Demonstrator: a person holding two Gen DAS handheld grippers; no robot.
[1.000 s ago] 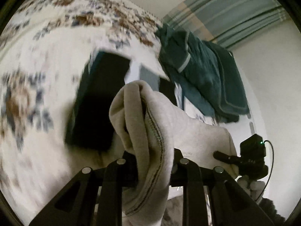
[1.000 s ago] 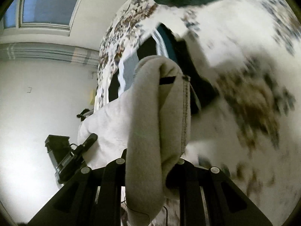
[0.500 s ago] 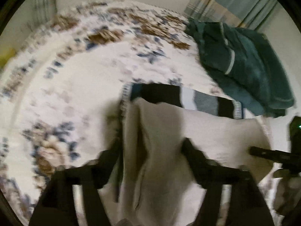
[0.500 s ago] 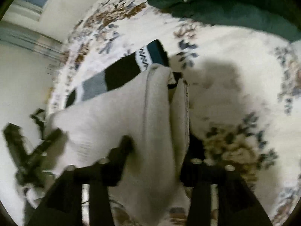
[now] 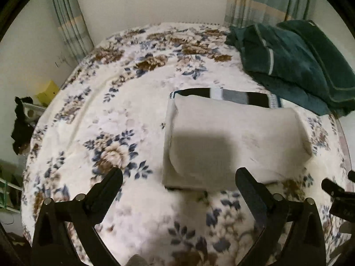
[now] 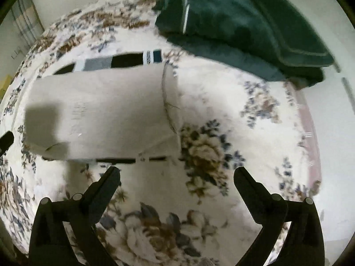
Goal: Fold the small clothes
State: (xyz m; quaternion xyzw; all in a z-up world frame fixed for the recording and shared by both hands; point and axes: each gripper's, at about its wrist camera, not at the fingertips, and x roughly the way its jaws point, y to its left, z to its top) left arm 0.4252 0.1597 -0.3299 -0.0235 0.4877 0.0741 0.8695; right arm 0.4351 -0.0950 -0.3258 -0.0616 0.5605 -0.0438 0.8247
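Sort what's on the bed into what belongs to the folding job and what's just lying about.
Part of the job:
- beige garment, folded, lying flat
- striped garment underneath it, showing at the far edge
- left gripper and right gripper, both open, holding nothing

Lying about:
- dark green blanket, bunched at the far right corner
- floral bedspread
- yellow box beside the bed

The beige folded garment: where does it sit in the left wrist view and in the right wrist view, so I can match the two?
Left wrist view: beige folded garment lies right of centre, beyond the open left tool.
Right wrist view: the garment lies left of centre, beyond the open right tool.
Shared landmark: the striped cloth showing along its far edge.
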